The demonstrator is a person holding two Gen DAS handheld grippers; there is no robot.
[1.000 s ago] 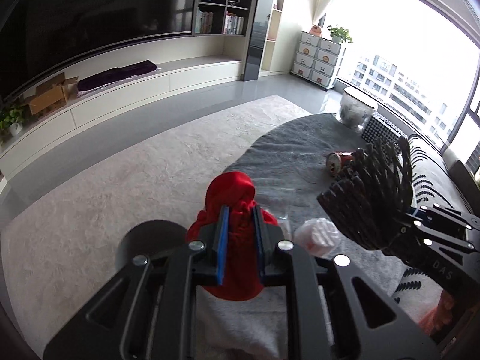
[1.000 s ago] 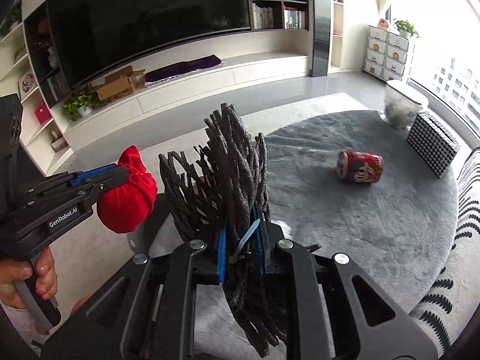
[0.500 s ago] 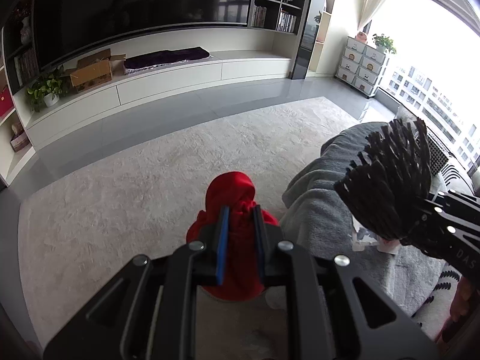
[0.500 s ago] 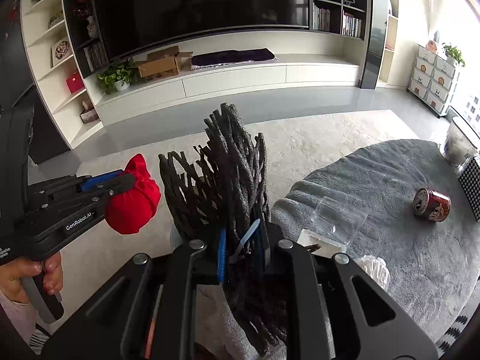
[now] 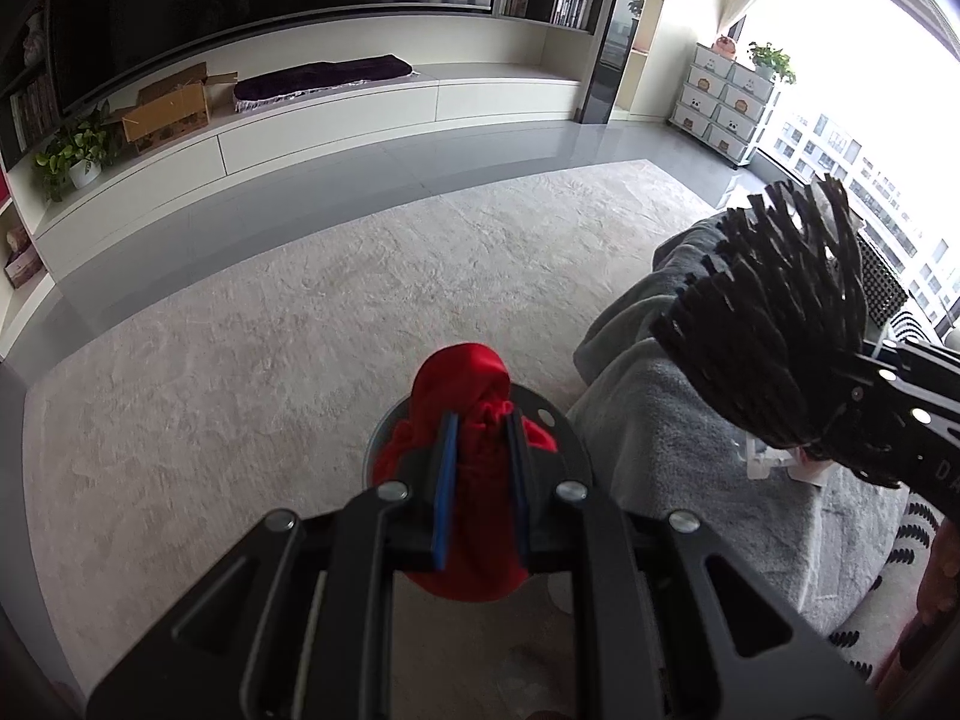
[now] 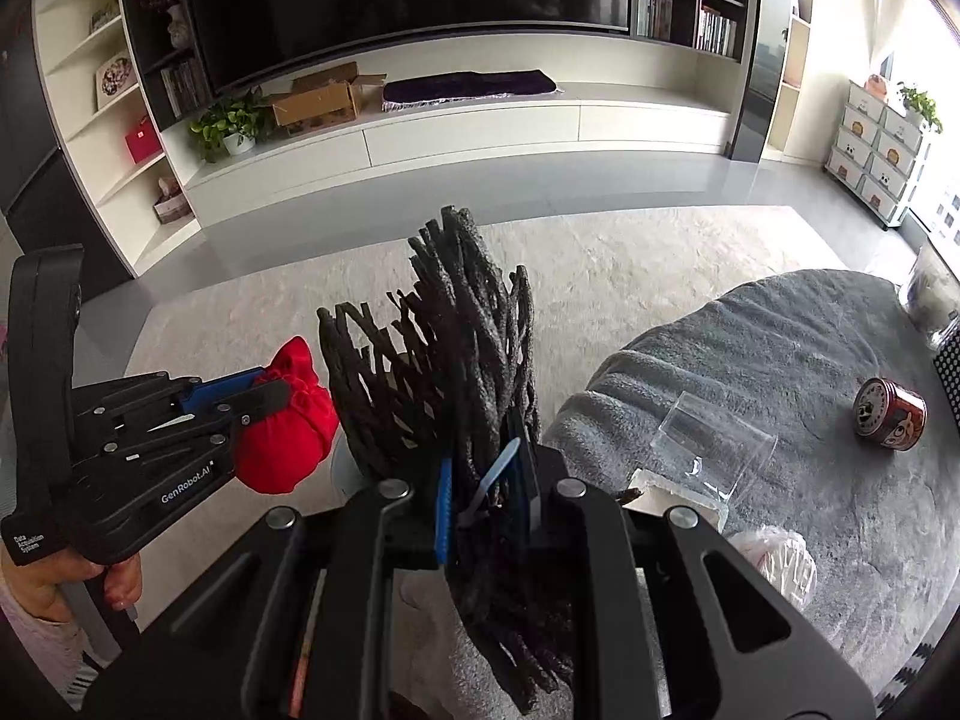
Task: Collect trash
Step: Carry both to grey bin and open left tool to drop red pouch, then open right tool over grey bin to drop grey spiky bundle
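My left gripper [image 5: 480, 426] is shut on a red cloth pouch [image 5: 459, 372] and holds it over a round grey bin lid [image 5: 558, 426] on the carpet. The pouch also shows in the right wrist view [image 6: 282, 450]. My right gripper [image 6: 483, 450] is shut on a black foam mesh [image 6: 444, 348], held upright beside the pouch; it shows in the left wrist view [image 5: 774, 324] too. On the grey-covered table [image 6: 810, 360] lie a red can [image 6: 890, 414], a clear plastic box [image 6: 708, 450] and a crumpled white plastic piece [image 6: 780, 564].
Pale carpet [image 5: 270, 330] spreads ahead up to a grey floor and a long white TV cabinet [image 6: 480, 126] with a cardboard box [image 6: 318, 99]. A glass jar [image 6: 933, 294] stands at the table's far edge. The table edge is just right of both grippers.
Both grippers have swung left, away from the table top towards the carpet and the bin lid, each still holding its item. The can has slid to the right of the right wrist view.
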